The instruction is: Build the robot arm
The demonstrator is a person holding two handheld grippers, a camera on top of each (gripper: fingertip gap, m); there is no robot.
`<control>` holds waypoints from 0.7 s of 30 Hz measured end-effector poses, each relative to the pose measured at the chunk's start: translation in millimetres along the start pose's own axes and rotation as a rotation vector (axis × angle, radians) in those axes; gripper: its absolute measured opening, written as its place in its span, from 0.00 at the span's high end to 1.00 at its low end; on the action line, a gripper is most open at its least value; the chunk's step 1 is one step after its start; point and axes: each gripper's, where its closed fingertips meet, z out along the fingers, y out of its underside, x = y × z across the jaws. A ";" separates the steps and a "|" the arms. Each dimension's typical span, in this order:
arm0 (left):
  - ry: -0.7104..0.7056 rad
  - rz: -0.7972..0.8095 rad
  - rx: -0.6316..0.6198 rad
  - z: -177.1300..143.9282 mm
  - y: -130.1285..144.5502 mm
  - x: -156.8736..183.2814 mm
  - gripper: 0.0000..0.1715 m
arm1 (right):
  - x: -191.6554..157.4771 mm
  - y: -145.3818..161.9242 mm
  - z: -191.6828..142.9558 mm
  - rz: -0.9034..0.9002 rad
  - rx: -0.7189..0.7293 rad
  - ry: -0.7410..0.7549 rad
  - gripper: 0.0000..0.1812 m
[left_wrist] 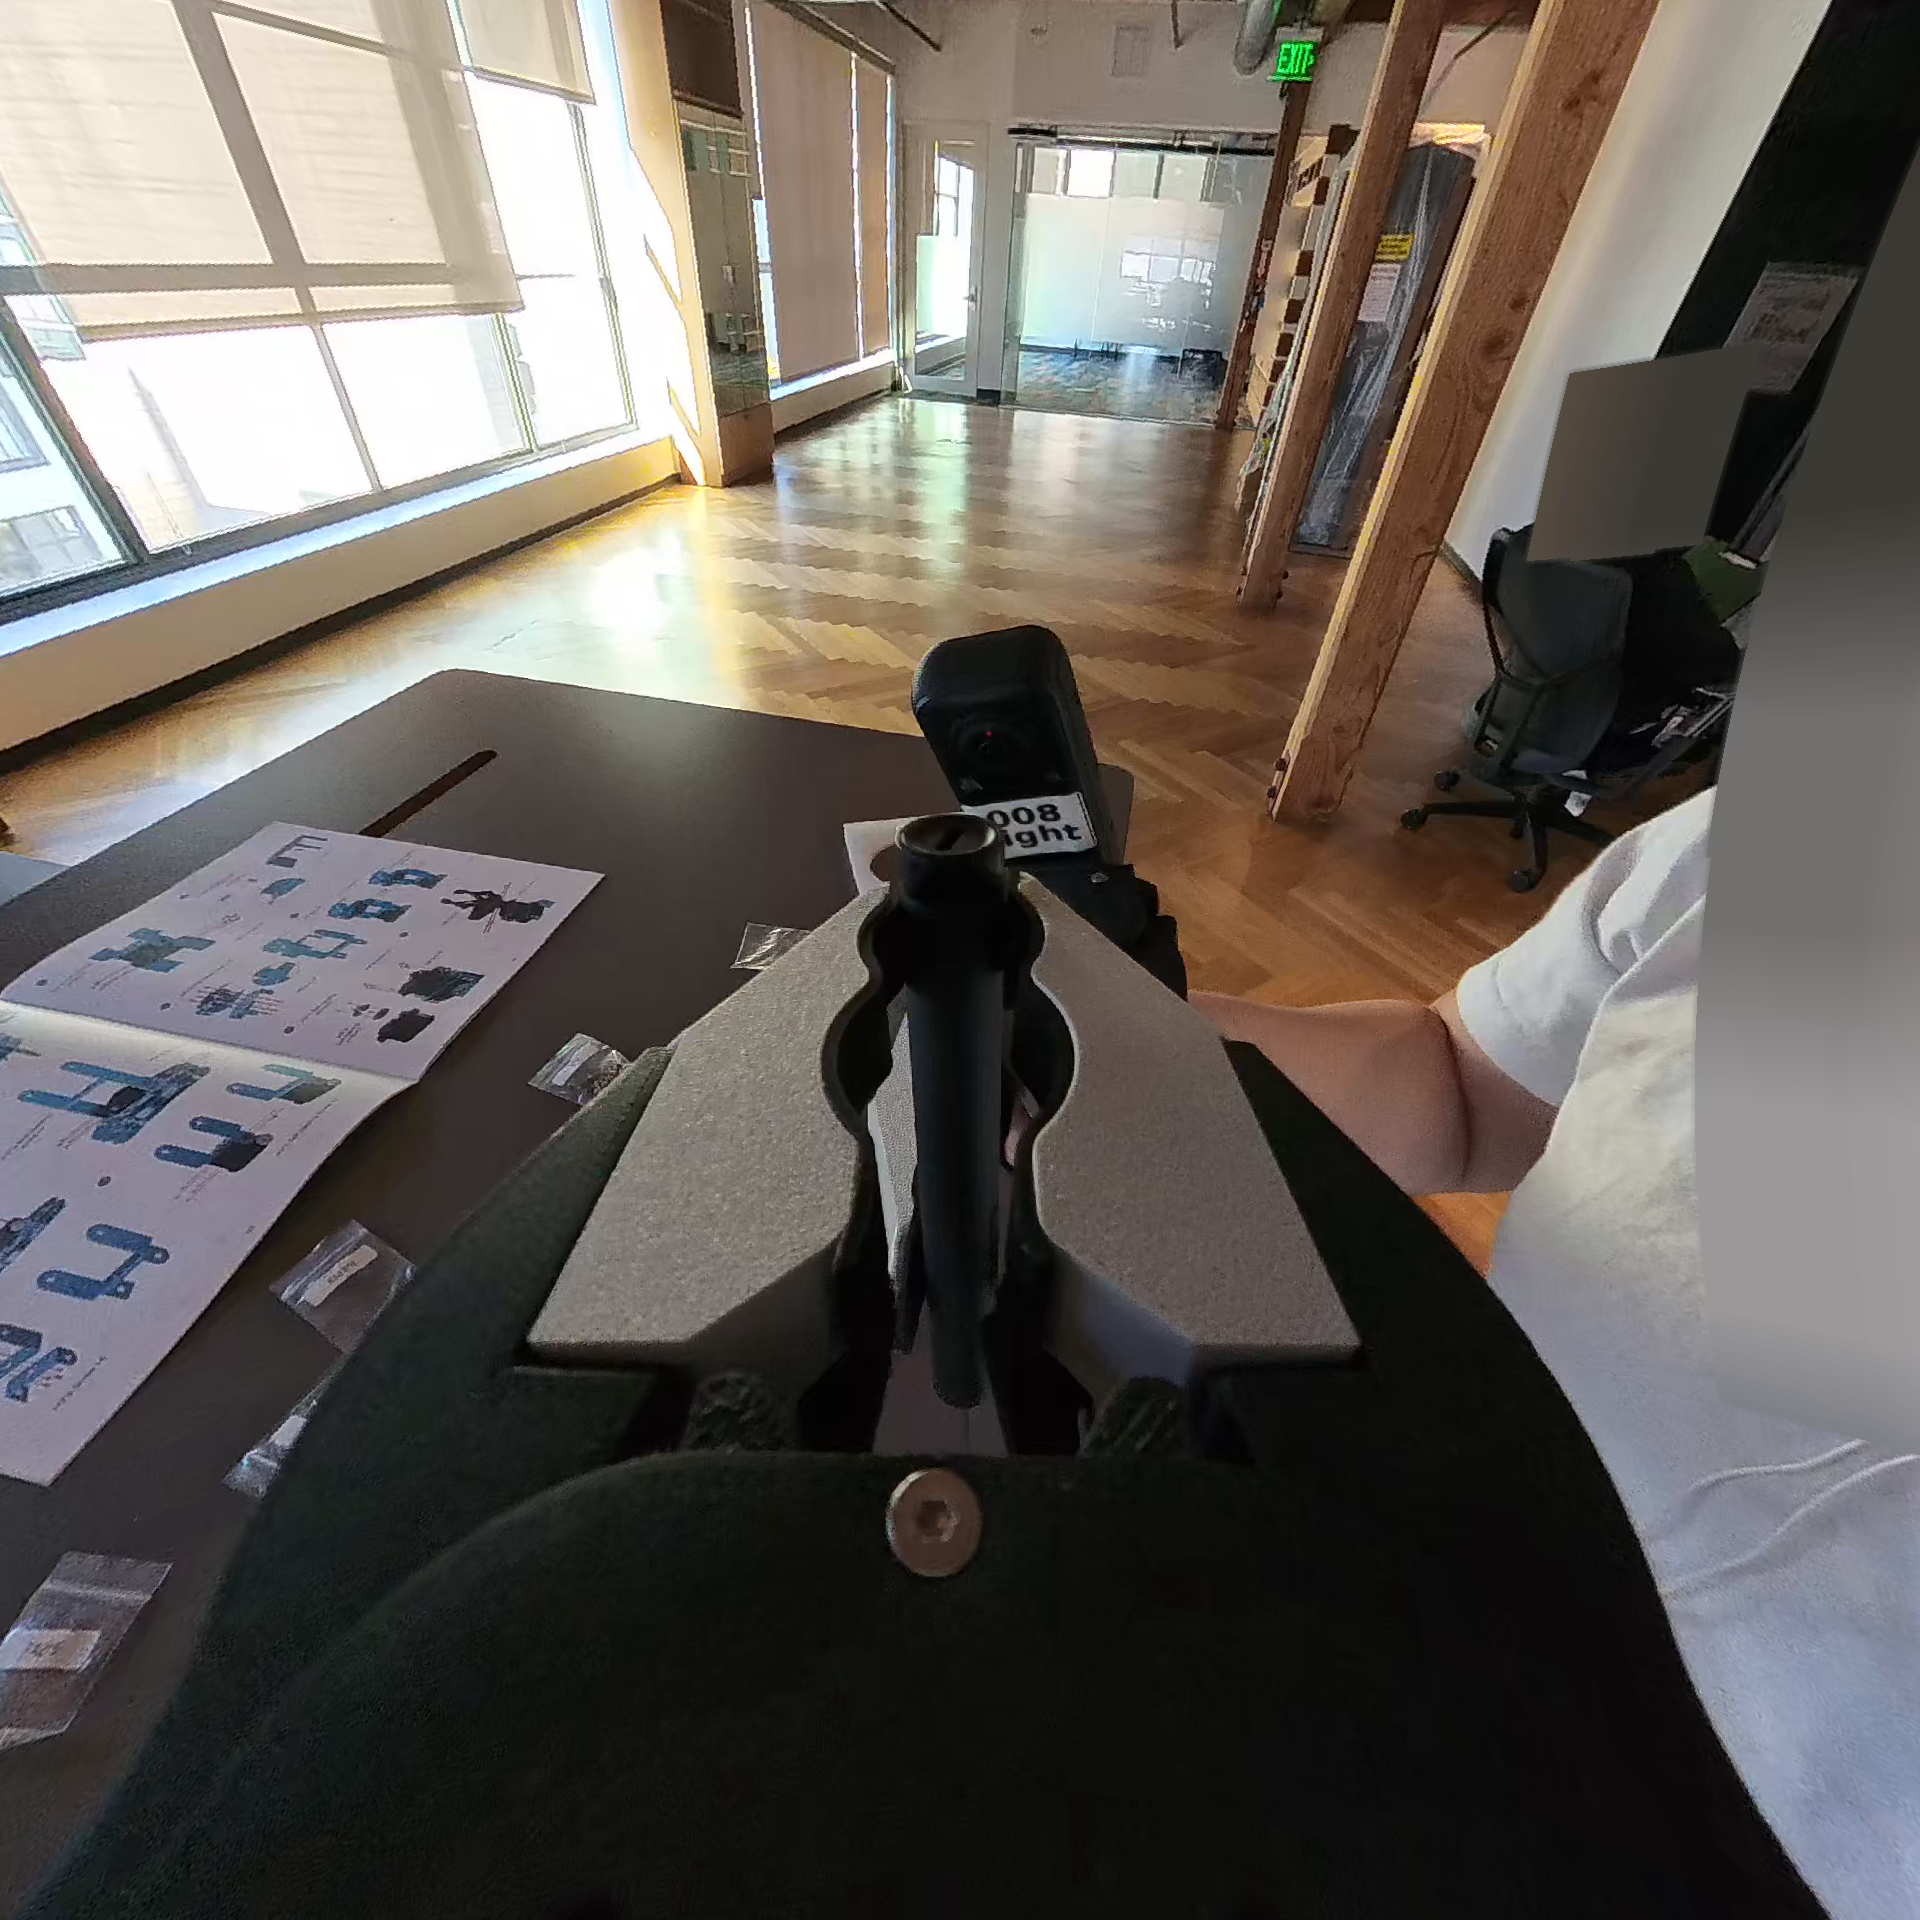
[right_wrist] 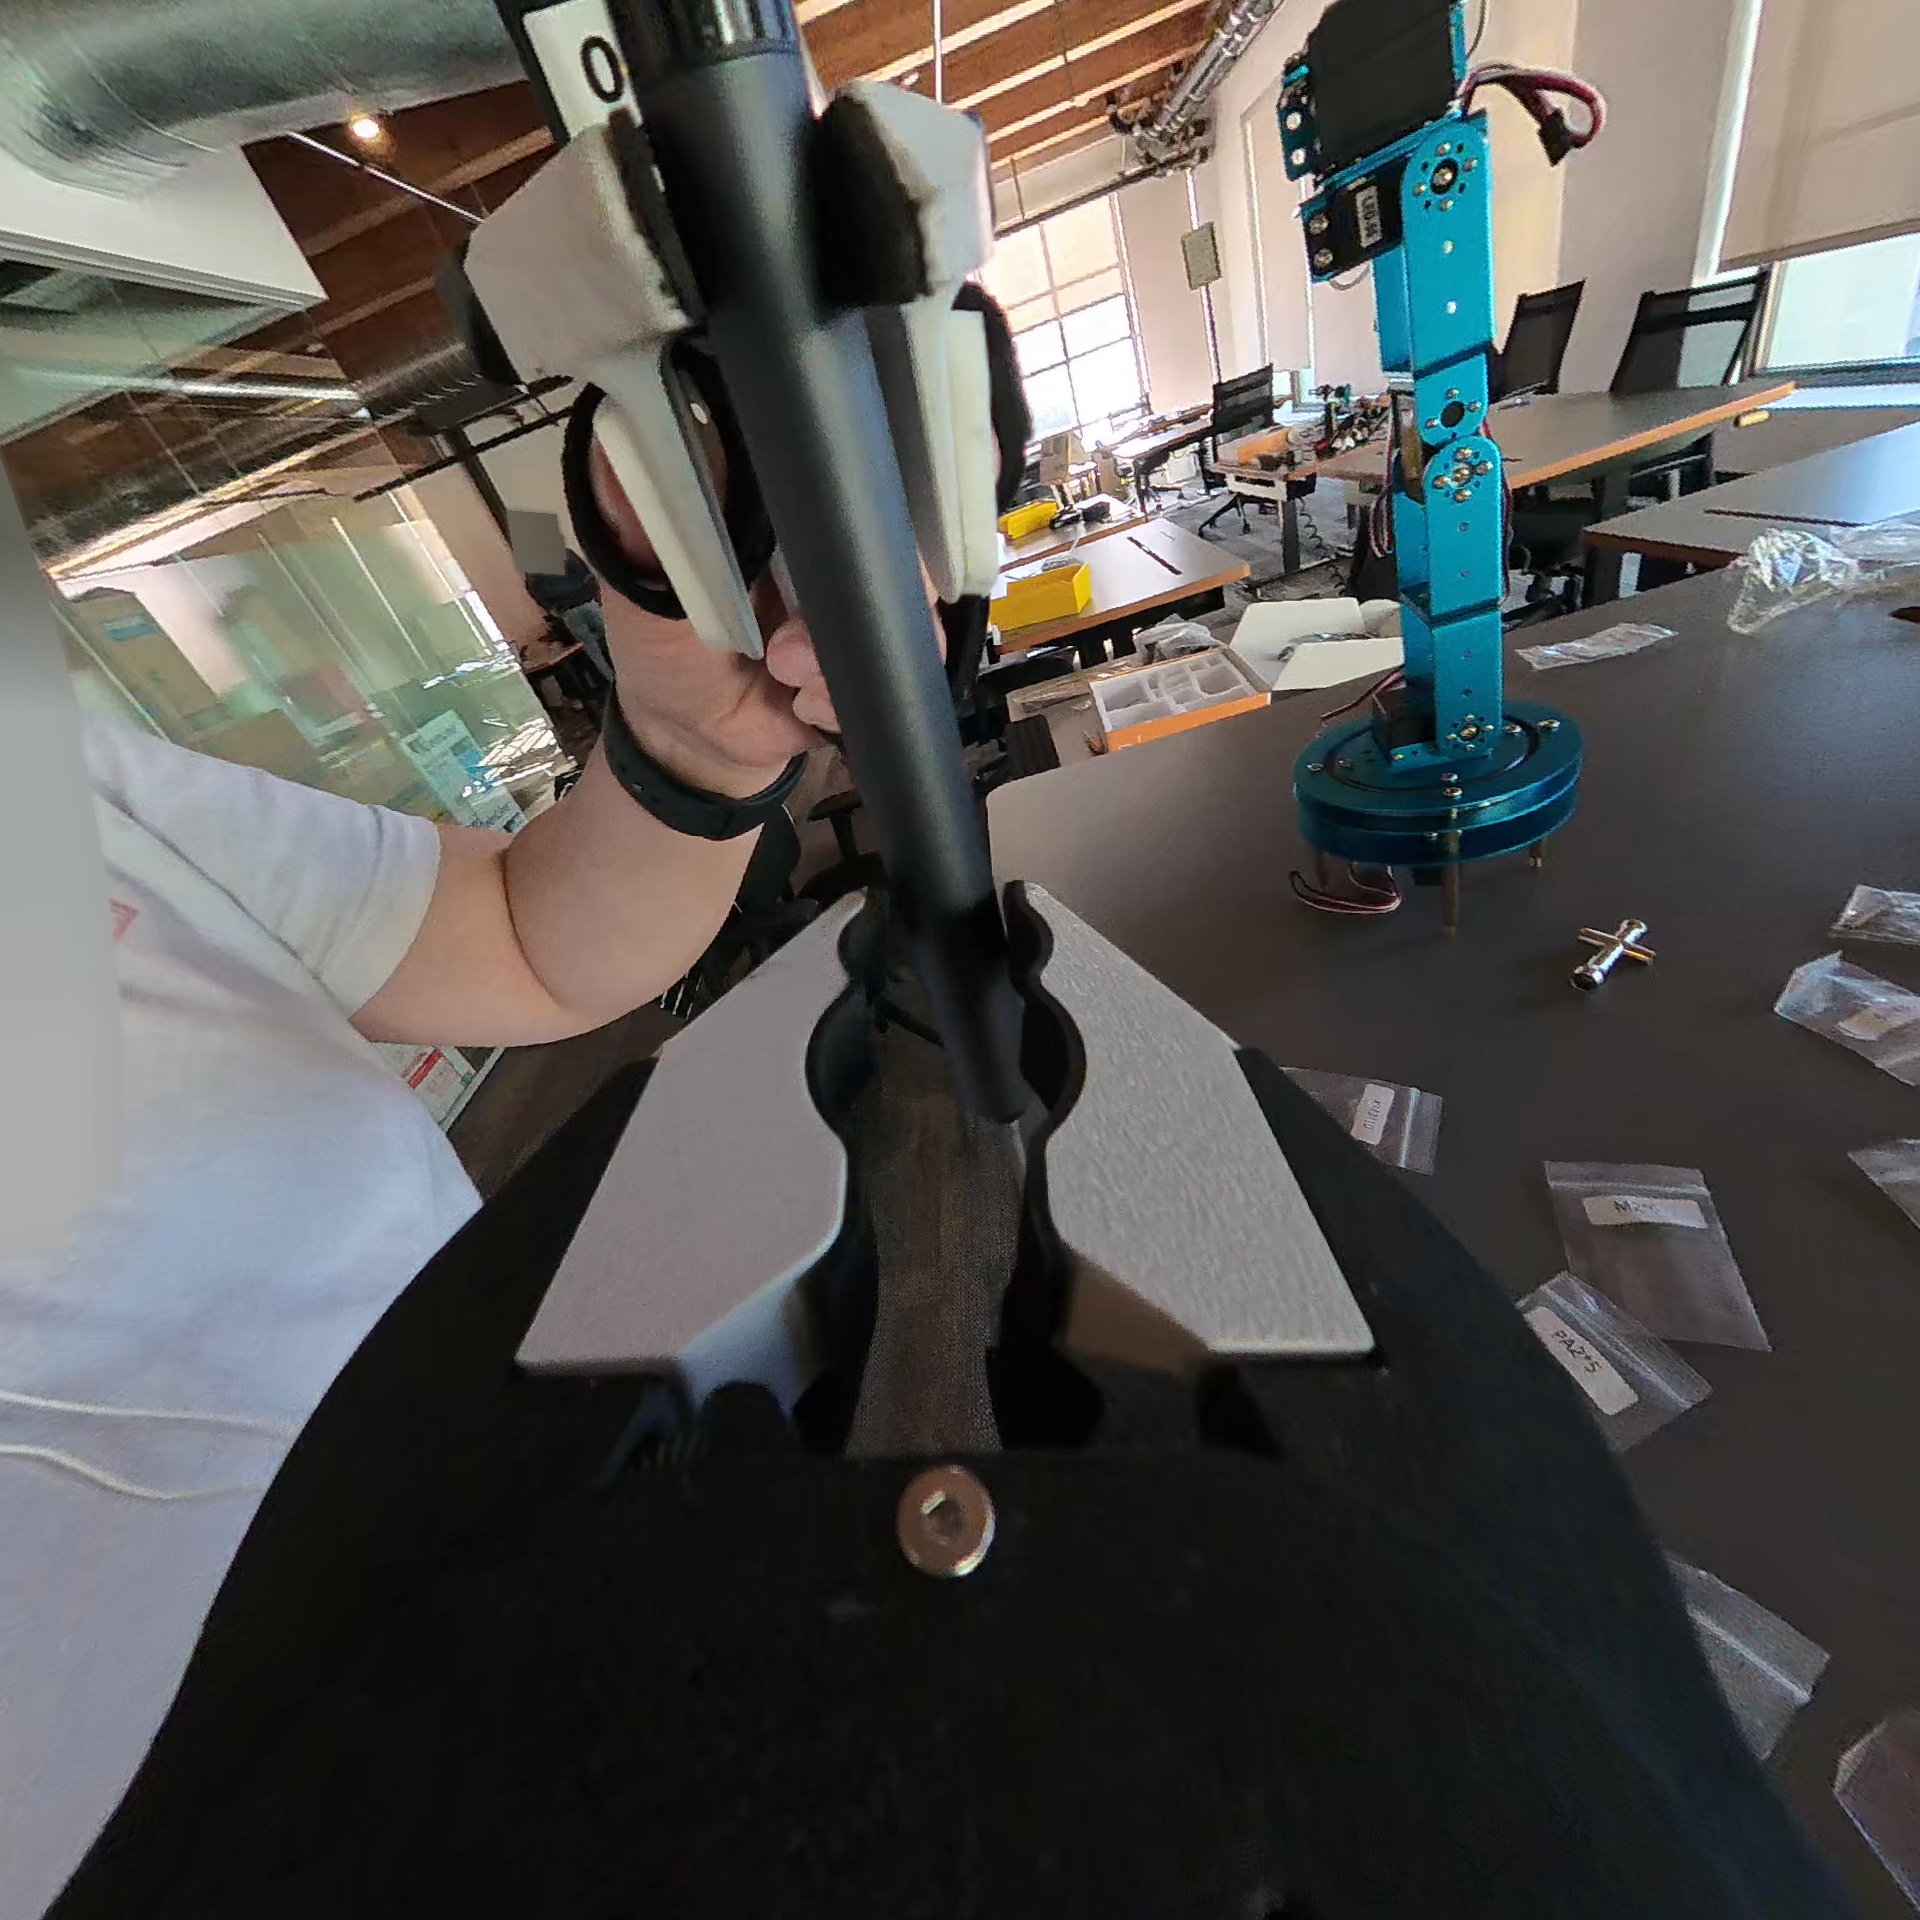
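My left gripper is shut on a long black rod with a hollow end, which lies along the gap between its grey fingers. My right gripper is shut on the lower tip of the same rod. In the right wrist view the left gripper's white fingers clamp the rod higher up, with a hand and a black wristband behind them. The right gripper's camera shows just beyond the rod in the left wrist view. Both grippers are held above a dark table.
A blue robot arm stands on a round base on the table. A silver cross wrench and several small plastic bags lie near it. An open printed manual lies to the left. A person in a white shirt is close by.
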 end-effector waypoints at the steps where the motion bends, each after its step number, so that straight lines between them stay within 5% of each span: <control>1: -0.008 -0.002 0.000 0.4 0.3 -1.3 0.90 | 1.3 -0.3 0.2 0.006 0.004 0.008 0.88; 21: -0.088 -0.035 0.041 -10.5 -5.0 -10.7 0.91 | 2.3 -5.6 9.0 -0.122 0.024 0.069 0.91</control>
